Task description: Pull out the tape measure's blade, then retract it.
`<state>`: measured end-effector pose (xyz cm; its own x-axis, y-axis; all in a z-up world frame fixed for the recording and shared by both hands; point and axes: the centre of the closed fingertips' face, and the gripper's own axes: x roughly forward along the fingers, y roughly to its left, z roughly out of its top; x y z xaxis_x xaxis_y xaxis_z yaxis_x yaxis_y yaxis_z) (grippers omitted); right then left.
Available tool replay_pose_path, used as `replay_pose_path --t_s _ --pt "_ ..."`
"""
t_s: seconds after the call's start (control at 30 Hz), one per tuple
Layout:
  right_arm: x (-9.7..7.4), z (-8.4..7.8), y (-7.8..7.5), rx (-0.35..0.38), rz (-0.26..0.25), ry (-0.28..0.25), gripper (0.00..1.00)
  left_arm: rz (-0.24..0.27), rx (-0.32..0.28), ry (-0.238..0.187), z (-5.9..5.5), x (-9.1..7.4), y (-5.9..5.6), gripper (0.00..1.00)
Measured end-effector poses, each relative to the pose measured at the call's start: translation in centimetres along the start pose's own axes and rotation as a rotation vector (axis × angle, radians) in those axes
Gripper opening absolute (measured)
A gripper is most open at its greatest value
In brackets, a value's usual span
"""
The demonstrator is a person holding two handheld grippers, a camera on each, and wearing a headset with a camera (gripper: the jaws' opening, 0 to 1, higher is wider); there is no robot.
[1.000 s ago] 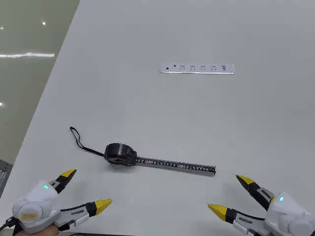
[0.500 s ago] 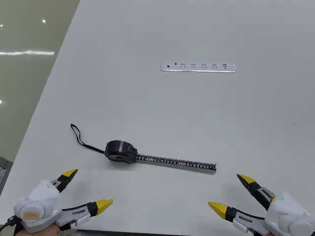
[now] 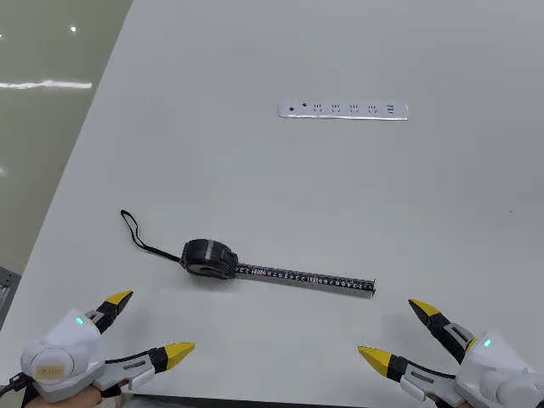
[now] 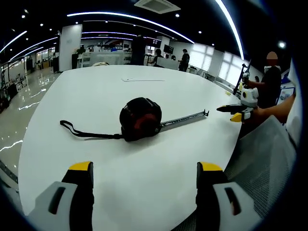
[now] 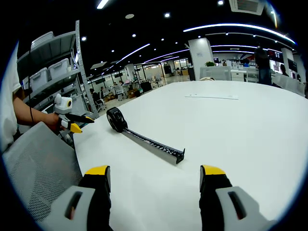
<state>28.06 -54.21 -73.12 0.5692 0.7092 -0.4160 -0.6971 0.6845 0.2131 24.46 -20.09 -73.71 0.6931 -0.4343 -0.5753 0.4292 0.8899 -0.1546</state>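
The left tool (image 3: 150, 324) hangs low at the near left edge of the white surface (image 3: 255, 178). Its two yellow-tipped jaws are spread wide and hold nothing. The right tool (image 3: 397, 331) sits at the near right edge, with its jaws just as wide apart and also empty. Neither tool touches anything.

The tape measure (image 3: 208, 258) lies on the surface ahead of both tools and between them. Its round black case is at the left end, and its blade (image 3: 306, 279) is already drawn out flat to the right. The blade ends in a small hook (image 3: 371, 289). A black wrist strap (image 3: 136, 238) trails from the case, away to the left.

The long axis of the tape measure runs across the person's front, from left to right, and the hook end is angled slightly nearer the person. The case lies ahead of the left tool and a little to its right, so it is the nearer part for that tool. The hook lies ahead of the right tool and just to its left, near that tool but apart from it.

Judging from this layout, the pull-out is done and the retraction remains. The left tool is better placed to steady the case, and the right tool is better placed to guide the blade's free end.

A white power strip (image 3: 342, 110) lies far back on the surface, well away from the work.
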Motion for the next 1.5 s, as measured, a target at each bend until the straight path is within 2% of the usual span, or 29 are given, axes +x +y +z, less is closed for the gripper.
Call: replay_pose_path --t_s 0.23,0.4,0.53,0.67,0.77,1.07,1.23,1.37,1.5 --pt "0.1 0.4 0.1 -0.011 0.001 -0.006 0.76 0.003 -0.005 -0.004 0.5 0.2 0.0 0.87" --pt "0.3 0.4 0.4 -0.007 0.012 -0.006 0.76 0.028 -0.021 0.002 0.8 0.3 0.4 0.87" --pt "0.5 0.4 0.7 -0.007 0.018 -0.009 0.76 0.029 -0.024 0.018 0.6 0.4 0.1 0.87" --pt "0.7 0.5 0.8 -0.012 0.018 -0.008 0.76 0.032 -0.036 0.014 0.7 0.5 -0.2 0.88" --pt "0.9 0.5 0.9 -0.014 0.022 -0.005 0.76 0.037 -0.036 0.036 0.5 0.5 0.0 0.88" --pt "1.3 0.9 0.8 -0.013 0.031 -0.009 0.76 0.047 -0.041 0.023 2.0 0.8 -0.2 0.89" --pt "1.3 1.0 0.6 -0.016 0.033 -0.009 0.76 0.041 -0.049 0.019 2.4 1.3 -0.8 0.9" --pt "1.3 1.2 0.2 -0.01 0.028 -0.012 0.76 0.037 -0.066 0.039 2.5 1.9 -1.6 0.9" --pt "1.3 1.3 0.1 -0.006 0.028 -0.013 0.76 0.033 -0.08 0.03 2.9 2.4 -2.6 0.9"
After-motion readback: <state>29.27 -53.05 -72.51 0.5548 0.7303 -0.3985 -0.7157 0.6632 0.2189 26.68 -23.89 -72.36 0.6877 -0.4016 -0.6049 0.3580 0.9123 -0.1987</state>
